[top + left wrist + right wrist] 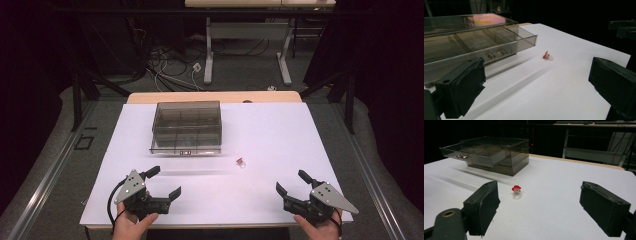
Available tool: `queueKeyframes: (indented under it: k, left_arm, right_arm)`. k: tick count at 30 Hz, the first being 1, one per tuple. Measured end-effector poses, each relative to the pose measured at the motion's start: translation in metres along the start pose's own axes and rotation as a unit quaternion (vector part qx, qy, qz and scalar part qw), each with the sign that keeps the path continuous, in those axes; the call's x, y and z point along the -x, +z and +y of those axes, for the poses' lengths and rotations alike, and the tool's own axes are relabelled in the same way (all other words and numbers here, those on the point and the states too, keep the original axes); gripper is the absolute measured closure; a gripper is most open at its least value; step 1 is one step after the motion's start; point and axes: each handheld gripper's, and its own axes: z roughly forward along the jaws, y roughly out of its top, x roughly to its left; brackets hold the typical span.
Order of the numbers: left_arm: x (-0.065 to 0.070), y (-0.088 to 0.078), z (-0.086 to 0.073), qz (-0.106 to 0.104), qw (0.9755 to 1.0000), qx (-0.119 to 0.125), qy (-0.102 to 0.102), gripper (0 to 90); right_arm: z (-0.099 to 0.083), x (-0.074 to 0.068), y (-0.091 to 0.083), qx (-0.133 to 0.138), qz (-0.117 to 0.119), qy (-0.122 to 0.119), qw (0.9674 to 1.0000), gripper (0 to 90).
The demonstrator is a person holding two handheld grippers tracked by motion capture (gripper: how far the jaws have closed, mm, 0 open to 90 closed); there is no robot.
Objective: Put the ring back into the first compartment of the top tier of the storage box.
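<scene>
A lab: black curtains, floor cables.

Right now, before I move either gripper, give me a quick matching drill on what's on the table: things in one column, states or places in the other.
1. drawer box
2. small red-capped piece
3. left gripper
4. right gripper

a. open, near right corner
b. top drawer pulled out
c. lying loose on the white sheet
d. open, near left corner

Pairs: 1-b, 2-c, 3-d, 4-a

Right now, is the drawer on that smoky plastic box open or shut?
Open: the top drawer juts out past the box front, handle forward.
</scene>
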Motion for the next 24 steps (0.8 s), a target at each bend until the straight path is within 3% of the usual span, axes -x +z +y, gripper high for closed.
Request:
queueKeyframes:
  k: [4, 8, 16, 24]
  left_arm:
    - [0.006, 0.004, 0.004, 0.011, 0.9998, -0.011, 0.015, 2.3]
    - [0.012, 0.01, 0.008, 0.011, 0.9997, -0.012, 0.016, 4.9]
    - [0.023, 0.036, 0.014, -0.017, 0.9993, -0.032, 0.004, 5.0]
    - [0.031, 0.059, 0.026, -0.036, 0.9982, -0.048, 0.008, 5.8]
  right_arm:
    - [-0.001, -0.001, 0.001, -0.002, 0.005, -0.001, 1.0, 15.1]
    - [-0.001, -0.003, 0.002, -0.001, 0.009, -0.003, 1.0, 15.1]
    - [-0.002, -0.002, 0.002, -0.005, 0.005, -0.002, 1.0, 15.1]
    - [-0.002, -0.001, 0.002, -0.006, 0.003, -0.001, 1.0, 15.1]
